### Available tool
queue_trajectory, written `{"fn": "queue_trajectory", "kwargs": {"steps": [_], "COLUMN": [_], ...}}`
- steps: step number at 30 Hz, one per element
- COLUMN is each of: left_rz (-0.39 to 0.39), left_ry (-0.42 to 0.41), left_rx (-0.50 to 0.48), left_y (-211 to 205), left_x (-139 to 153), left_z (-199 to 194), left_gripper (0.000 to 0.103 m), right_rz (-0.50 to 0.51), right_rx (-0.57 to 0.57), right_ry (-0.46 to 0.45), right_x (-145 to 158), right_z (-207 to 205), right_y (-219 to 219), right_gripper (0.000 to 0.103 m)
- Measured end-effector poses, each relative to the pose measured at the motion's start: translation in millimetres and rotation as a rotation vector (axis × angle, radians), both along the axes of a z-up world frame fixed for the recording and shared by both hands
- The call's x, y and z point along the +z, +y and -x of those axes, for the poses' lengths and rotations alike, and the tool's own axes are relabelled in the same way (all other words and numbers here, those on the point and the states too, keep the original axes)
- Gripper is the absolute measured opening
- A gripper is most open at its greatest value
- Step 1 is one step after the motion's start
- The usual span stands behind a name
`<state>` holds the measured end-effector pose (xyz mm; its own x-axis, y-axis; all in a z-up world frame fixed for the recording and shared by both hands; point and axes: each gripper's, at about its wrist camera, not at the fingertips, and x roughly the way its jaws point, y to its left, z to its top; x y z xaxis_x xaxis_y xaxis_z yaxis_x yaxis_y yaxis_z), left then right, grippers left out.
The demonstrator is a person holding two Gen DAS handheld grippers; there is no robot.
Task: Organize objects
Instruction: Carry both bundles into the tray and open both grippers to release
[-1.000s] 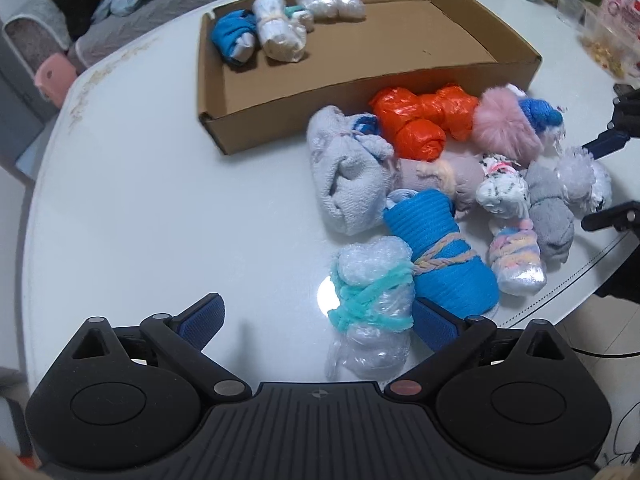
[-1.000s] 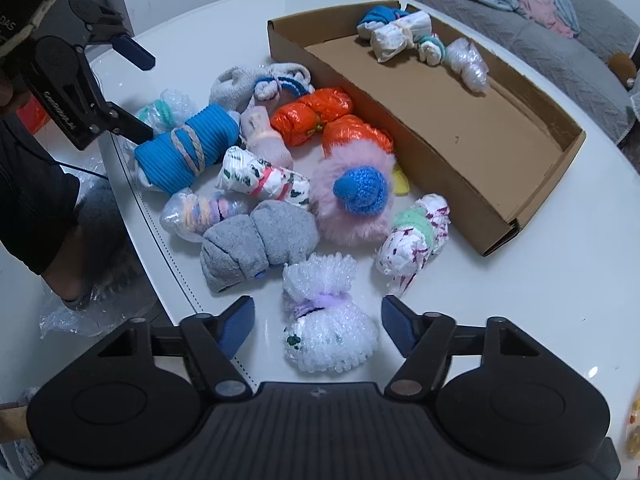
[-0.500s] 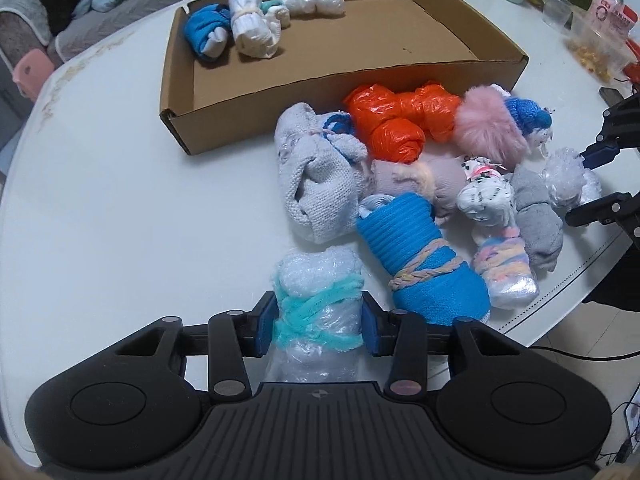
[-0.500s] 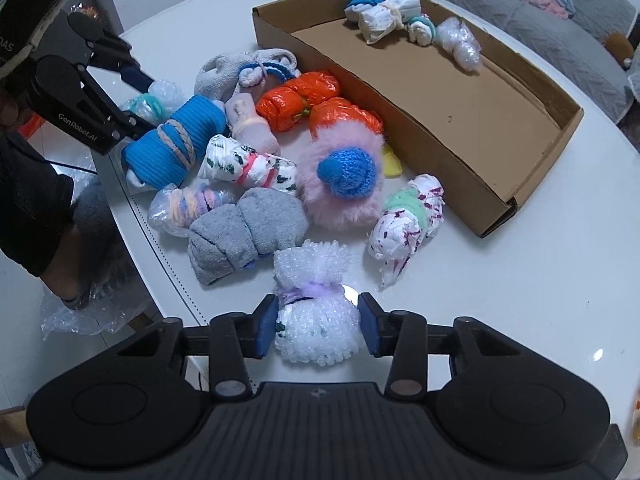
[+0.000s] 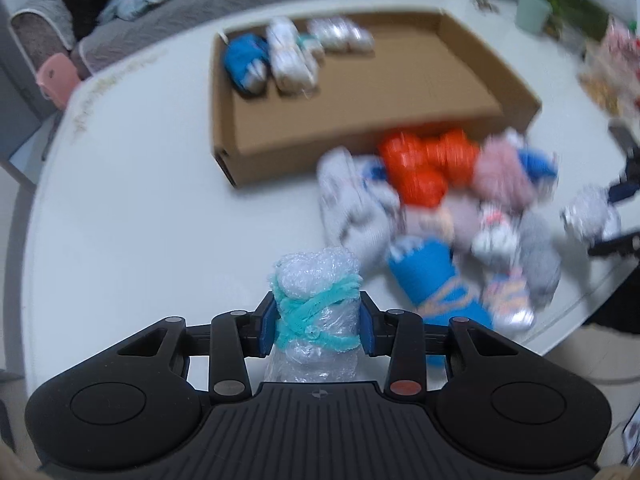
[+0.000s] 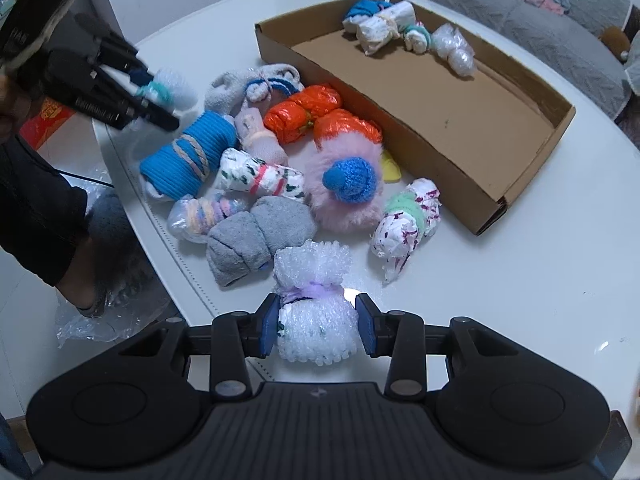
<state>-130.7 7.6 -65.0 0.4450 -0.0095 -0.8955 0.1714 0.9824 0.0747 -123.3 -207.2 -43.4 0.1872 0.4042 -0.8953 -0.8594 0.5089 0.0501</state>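
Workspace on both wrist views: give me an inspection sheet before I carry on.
Surface: white round table, mostly bare on one side.
Job's things: brown cardboard tray holding four wrapped bundles; about a dozen more piled beside it.
Clutter: mint cup, snack packets at the far edge.
Grippers: left gripper shut on teal-tied bubble-wrap bundle; right gripper shut on purple-tied bubble-wrap bundle.
Cables: black cable off the table edge.
Surroundings: grey sofa with clothes.

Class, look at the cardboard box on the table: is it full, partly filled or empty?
Partly filled. The cardboard box holds a few wrapped bundles clustered at one end, while most of its brown floor is bare. Many more bundles lie outside on the table.
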Motion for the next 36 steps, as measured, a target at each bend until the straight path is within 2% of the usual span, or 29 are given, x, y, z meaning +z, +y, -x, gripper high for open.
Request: {"fn": "queue_trajectory", "kwargs": {"steps": [4, 8, 13, 17, 22, 27, 31, 36], "left_rz": [0.029, 0.064, 0.092, 0.089, 0.097, 0.078, 0.04, 0.036], "left_ry": [-0.076, -0.142, -0.202, -0.212, -0.185, -0.13, -0.098, -0.067], "left_rx": [-0.005, -0.028, -0.09, -0.135, -0.144, -0.142, -0.145, -0.14], "left_y": [1, -8, -32, -52, -65, -69, -70, -70], "left_x": [37, 68, 98, 102, 85, 49, 23, 0], "left_z": [-10, -39, -91, -130, -175, -213, -230, -243], "left_gripper": [0.046, 0.046, 0.046, 0.046, 0.046, 0.046, 0.046, 0.046], "right_rz": [-0.102, -0.231, -0.281, -0.297, -0.241, -0.2, -0.138, -0.118], "right_rx": [-0.022, -0.066, -0.132, -0.153, -0.159, -0.179, -0.178, -0.185], "right_ry": [-0.016, -0.067, -0.182, -0.237, -0.265, -0.238, -0.216, -0.182], "right_x": [30, 70, 112, 129, 119, 81, 50, 32], "right_z": [-3, -18, -63, -104, -154, -191, -206, -220], "right_y": [-10, -18, -14, -1, 24, 41, 55, 67], "right_gripper": [0.037, 0.037, 0.037, 0.037, 0.037, 0.037, 0.037, 0.037]}}
